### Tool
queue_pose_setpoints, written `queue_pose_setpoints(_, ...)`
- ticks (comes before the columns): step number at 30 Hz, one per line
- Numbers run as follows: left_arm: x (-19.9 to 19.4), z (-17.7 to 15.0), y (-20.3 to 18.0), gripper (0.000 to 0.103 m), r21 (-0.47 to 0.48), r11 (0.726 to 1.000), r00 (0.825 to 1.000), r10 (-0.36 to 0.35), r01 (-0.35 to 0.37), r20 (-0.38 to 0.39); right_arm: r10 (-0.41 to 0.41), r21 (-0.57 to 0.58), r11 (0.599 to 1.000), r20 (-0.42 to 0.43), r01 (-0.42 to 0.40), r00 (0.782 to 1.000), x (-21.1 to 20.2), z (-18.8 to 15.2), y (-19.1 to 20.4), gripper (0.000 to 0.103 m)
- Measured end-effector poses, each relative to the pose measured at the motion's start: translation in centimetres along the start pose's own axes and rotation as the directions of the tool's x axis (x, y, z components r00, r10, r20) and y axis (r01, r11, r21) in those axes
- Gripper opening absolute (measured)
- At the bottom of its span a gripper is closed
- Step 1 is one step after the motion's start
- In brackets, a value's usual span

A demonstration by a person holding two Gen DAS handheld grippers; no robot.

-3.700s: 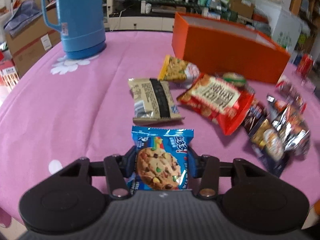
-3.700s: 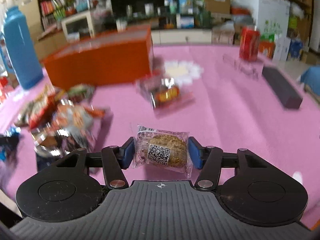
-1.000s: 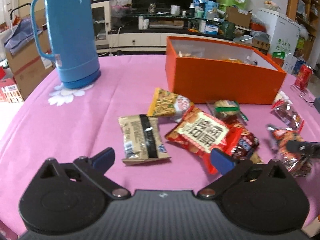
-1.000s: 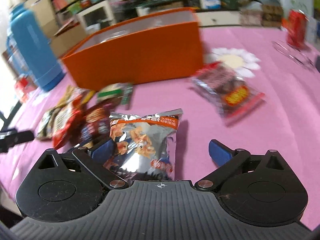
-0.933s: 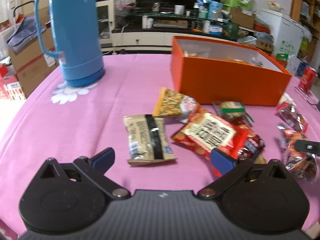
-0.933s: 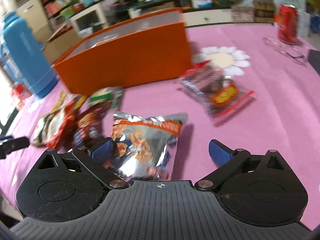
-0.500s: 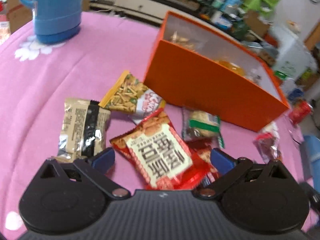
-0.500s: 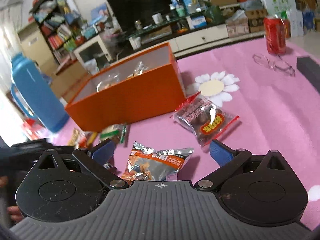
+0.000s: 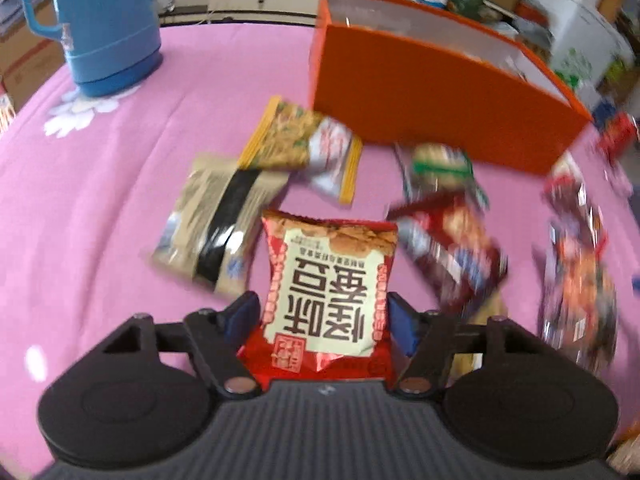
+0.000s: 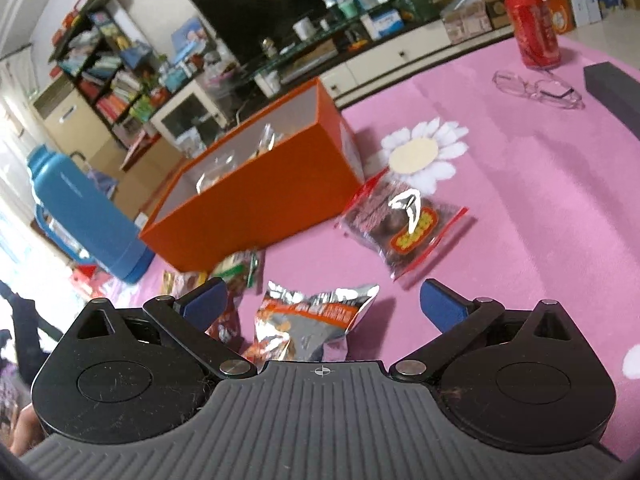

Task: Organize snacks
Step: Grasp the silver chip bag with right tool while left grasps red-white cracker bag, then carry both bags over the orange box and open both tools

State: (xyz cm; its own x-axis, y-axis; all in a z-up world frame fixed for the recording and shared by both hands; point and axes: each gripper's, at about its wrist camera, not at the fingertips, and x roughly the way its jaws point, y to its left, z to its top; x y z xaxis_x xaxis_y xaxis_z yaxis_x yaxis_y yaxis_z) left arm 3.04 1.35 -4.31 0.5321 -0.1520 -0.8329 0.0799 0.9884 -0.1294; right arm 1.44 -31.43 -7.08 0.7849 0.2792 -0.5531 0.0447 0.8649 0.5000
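Left wrist view, claw: the left claw [image 9: 322, 316] had just been closing, and its blue pads now pressed both side edges of the red foil snack packet with a cream label and large dark characters [image 9: 330, 292].
Left wrist view, change: half a second earlier that packet lay flat between wide-spread jaws; now it stood clamped, probably ready to be lifted toward the open orange cardboard box [image 9: 432, 92].
Left wrist view, packet: puffy, crinkled, upper seam pointing away, with nothing over it.
Left wrist view, neighbours: a tan packet with a black stripe [image 9: 216, 224] lay just to its left on the pink-clothed surface [image 9: 100, 208], a dark red packet [image 9: 452, 248] to its right.
Right wrist view, claw: the right claw [image 10: 322, 302] stood wide apart, gripping nothing.
Right wrist view, next piece: a silver foil packet with orange print [image 10: 312, 320] lay loose between the jaws, untouched.
Right wrist view, box: the orange box [image 10: 256, 200] already held a few wrappers.
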Motion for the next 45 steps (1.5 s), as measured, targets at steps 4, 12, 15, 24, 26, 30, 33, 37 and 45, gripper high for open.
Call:
queue_pose_setpoints(4,-1.5,-2.8,0.0,0.068,0.114,0.993,1.0,0.024,-0.024,0.006,-0.011,-0.058,0.998,-0.046,0.009,0.999,1.0,-0.8,1.2,0.093)
queue_pose_setpoints(12,-1.1,-3.8,1.1,0.089,0.112,0.994,0.998,-0.005,-0.002,0.066,-0.095,-0.229,0.97,-0.046,0.082,0.994,1.0,-3.4,4.0,0.093)
queue_pose_setpoints(15,-0.9,-3.6,1.0,0.092,0.112,0.994,0.997,-0.012,0.004,0.073,-0.109,-0.223,0.97,-0.034,0.099,0.994,1.6,-3.4,4.1,0.093)
queue_pose_setpoints(24,-0.3,-3.8,0.3,0.093,0.16,0.986,0.994,0.022,-0.038,0.103,-0.182,-0.284,0.948,-0.104,0.147,0.978,5.5,-4.6,5.4,0.089)
queue_pose_setpoints(26,-0.1,-3.7,0.3,0.09,0.153,0.987,0.993,0.024,-0.041,0.112,-0.205,-0.298,0.938,-0.072,0.175,0.976,5.8,-4.7,5.6,0.08)
queue_pose_setpoints(30,-0.8,-3.7,0.5,0.062,0.147,0.988,0.991,0.016,-0.036,0.134,-0.206,-0.346,0.922,-0.055,0.175,0.977,5.9,-4.8,6.0,0.057)
queue_pose_setpoints(33,-1.9,-4.0,1.3,0.06,0.114,0.993,0.992,-0.001,-0.013,0.126,-0.174,-0.341,0.93,-0.067,0.142,0.982,4.7,-4.8,5.7,0.045)
queue_pose_setpoints(37,-4.6,-3.8,2.2,0.059,0.072,0.997,0.985,-0.046,0.034,0.166,-0.109,-0.281,0.955,-0.04,0.093,0.993,1.4,-4.2,4.6,0.045)
queue_pose_setpoints(45,-6.2,-0.3,0.9,0.059,0.039,0.992,0.969,-0.128,0.122,0.21,-0.019,-0.136,0.99,0.045,0.025,0.999,-1.9,-1.8,3.2,0.045)
